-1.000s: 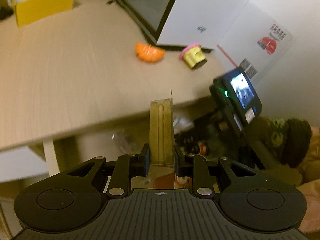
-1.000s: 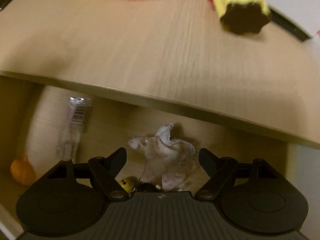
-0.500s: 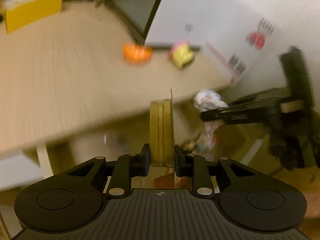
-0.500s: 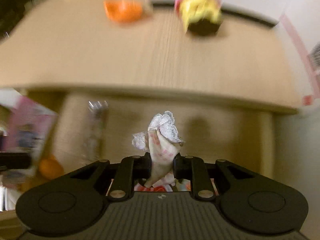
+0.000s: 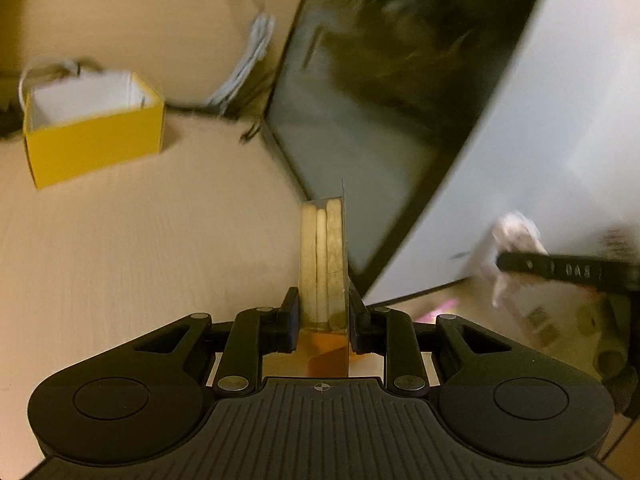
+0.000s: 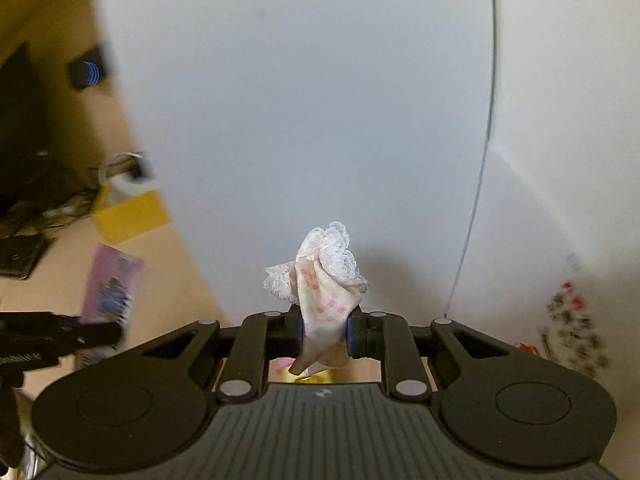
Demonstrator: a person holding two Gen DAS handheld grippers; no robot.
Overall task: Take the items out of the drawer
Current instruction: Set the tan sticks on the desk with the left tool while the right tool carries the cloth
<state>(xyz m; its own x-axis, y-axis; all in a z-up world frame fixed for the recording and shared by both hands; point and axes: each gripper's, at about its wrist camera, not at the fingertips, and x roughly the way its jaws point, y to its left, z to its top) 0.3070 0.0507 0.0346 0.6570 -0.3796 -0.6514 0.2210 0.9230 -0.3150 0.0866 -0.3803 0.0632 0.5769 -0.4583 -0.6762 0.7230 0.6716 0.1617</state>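
Above the wooden desk (image 5: 140, 240), the left gripper (image 5: 320, 316) clamped an upright cracker packet (image 5: 323, 264), long axis along its fingers, while the right gripper (image 6: 324, 334) pinched a lace-edged cloth (image 6: 320, 280), both clear of the drawer.

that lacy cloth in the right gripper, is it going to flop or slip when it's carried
Likely floppy: the lace-edged cloth is bunched and creased, with a loose tail drooping below the right gripper. Probably very light, since only a thin fold is pinched. Slipping seems unlikely while both pads press on the fabric, though the free lace may snag.
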